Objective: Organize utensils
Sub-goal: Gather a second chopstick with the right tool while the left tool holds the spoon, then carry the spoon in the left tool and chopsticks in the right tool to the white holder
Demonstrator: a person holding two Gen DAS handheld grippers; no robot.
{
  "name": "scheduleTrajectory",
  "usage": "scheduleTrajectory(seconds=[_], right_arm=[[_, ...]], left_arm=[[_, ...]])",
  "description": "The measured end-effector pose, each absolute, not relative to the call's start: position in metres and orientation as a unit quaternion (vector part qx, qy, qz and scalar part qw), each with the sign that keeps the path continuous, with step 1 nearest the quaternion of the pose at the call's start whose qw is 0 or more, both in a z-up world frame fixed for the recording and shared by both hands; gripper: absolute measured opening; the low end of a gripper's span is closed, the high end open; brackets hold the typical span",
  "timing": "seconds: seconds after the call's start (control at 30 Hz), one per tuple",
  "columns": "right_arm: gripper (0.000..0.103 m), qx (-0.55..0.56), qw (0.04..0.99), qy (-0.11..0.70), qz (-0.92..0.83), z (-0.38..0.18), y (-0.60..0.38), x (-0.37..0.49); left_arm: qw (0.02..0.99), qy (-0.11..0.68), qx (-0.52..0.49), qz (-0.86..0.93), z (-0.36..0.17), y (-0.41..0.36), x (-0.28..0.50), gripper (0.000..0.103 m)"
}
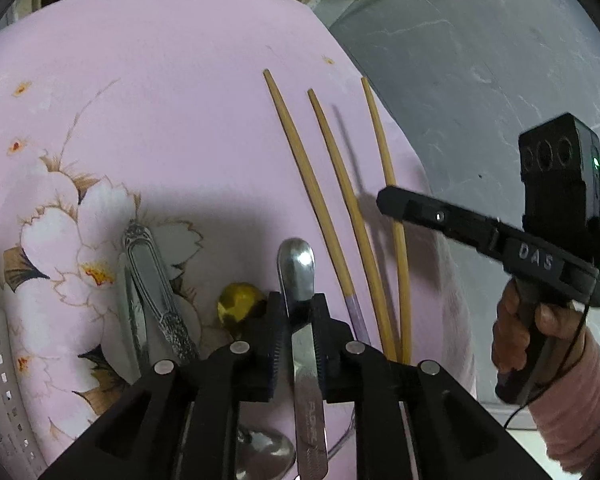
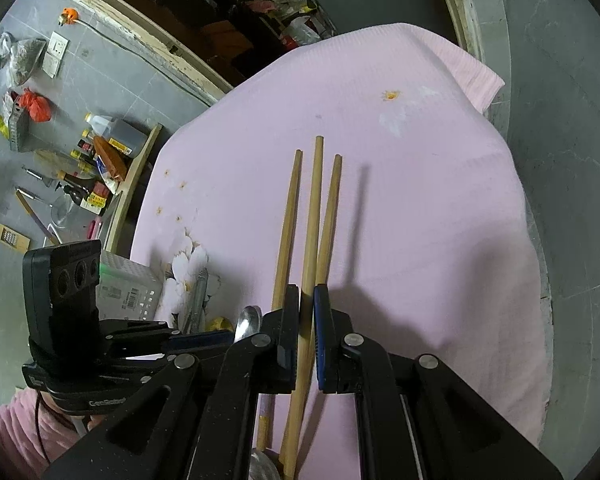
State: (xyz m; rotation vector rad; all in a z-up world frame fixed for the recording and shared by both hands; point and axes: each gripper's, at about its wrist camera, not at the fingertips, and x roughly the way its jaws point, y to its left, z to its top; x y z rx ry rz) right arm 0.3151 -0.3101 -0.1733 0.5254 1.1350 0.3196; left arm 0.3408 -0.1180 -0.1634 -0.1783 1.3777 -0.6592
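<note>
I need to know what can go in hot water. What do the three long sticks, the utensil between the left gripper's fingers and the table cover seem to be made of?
Three long sticks: likely bamboo or wood, matte tan, no glare.
Utensil in the left gripper: metal, probably polished stainless steel, with bright reflections.
Table cover: apparently pink printed fabric with flowers; it drapes over the edge.

Matt pink floral cloth (image 1: 180, 80) over table; 3 matt wooden chopsticks (image 1: 342, 184); glossy steel spoon (image 1: 296, 268); embossed metal handle (image 1: 152, 280); matt black plastic gripper (image 1: 296, 320).
</note>
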Motion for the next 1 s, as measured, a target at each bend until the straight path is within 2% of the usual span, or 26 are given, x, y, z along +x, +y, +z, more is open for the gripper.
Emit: scheduleTrajectory(seconds=[0.63, 0.77, 0.83, 1.0], right_arm=[[0.007, 0.243, 0.797, 0.532, 0.151, -0.176, -0.311, 0.314], [0.007, 0.242, 0.798, 0.531, 0.152, -0.175, -0.311, 0.311], [0.007, 0.241, 0.799, 0.529, 0.154, -0.173, -0.311, 0.31], [0.006, 0.244, 0.808, 0.512, 0.162, -0.167, -0.312, 0.301]], left_arm=[[0.743, 0.618, 0.1, -0.237, -0.151, -0.18, 0.31, 0.016], [0.754, 0.61, 0.058, -0.238, -0.152, -0.182, 0.305, 0.012], [0.763, 0.596, 0.023, -0.249, -0.147, -0.168, 0.301, 0.002], [0.767, 0.586, 0.0, -0.26, -0.144, -0.154, 0.29, 0.002]])
